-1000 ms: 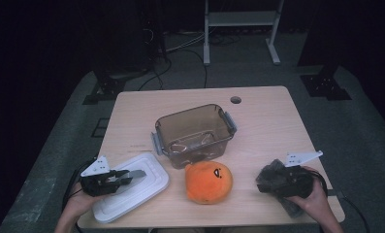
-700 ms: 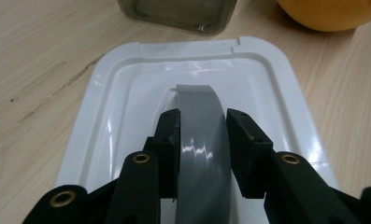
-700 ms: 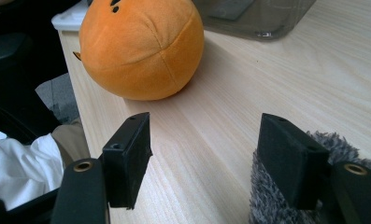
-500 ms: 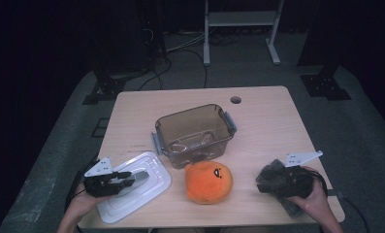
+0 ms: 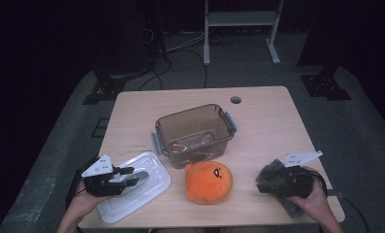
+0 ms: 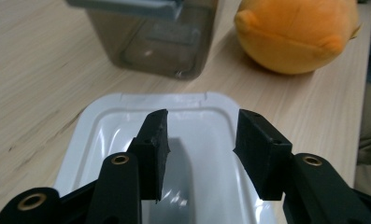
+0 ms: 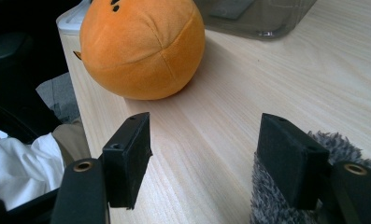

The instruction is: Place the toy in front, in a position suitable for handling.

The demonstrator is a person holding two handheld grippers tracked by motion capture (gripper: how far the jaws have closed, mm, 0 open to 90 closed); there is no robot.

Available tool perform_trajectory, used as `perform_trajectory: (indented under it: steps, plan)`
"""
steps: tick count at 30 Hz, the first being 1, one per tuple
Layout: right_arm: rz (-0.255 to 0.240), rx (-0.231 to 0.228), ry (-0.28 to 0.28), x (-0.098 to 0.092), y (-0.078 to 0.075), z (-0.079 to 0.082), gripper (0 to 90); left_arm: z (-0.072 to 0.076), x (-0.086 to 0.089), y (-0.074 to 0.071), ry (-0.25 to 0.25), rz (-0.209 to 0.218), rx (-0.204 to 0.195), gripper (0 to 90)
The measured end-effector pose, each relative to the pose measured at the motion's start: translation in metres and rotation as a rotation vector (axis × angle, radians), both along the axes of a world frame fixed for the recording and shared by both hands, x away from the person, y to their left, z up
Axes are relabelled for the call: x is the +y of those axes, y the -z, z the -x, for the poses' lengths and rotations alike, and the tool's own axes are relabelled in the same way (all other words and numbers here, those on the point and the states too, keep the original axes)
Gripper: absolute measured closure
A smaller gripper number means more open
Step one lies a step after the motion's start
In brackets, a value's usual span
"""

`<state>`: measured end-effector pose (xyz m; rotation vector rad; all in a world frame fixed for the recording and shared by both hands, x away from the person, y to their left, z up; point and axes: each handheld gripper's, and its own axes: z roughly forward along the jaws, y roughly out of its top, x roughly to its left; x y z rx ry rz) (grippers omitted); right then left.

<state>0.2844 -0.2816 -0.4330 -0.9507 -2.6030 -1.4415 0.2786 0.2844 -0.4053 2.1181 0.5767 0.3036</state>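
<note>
My left gripper (image 5: 132, 176) (image 6: 199, 121) hovers just over the white plastic lid (image 5: 141, 187) (image 6: 127, 130) at the table's front left. Its jaws have just been opening and now stand apart with nothing between them. Beyond the lid stands the clear brown container (image 5: 195, 133) (image 6: 160, 42), with the orange plush ball (image 5: 208, 180) (image 6: 295, 37) (image 7: 141, 46) in front of it. My right gripper (image 5: 263, 183) (image 7: 206, 126) rests open at the front right, pointing toward the plush. A grey furry thing (image 5: 272, 171) (image 7: 272, 205) lies against the outside of its right jaw.
The wooden table (image 5: 267, 121) has a small round hole (image 5: 235, 100) near its far edge. Behind it, on the dark floor, are cables and a white metal stand (image 5: 241, 19). A white cloth (image 7: 19, 163) shows below the table's front edge.
The left gripper's jaws have spread apart above the lid and it has lifted a little. The lid, plush, container and right gripper have stayed put.
</note>
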Motion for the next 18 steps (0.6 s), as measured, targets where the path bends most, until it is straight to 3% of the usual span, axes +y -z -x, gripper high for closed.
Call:
perform_trajectory:
  steps: [10,18]
  plan:
    - [-0.002,0.0,0.0,-0.001,0.0,0.0,33.9,0.012,-0.038,-0.029,0.136,0.044,-0.03,44.4]
    - [0.001,0.002,-0.004,0.0,0.001,0.0,33.8,0.009,-0.074,-0.037,0.231,0.052,-0.029,42.0]
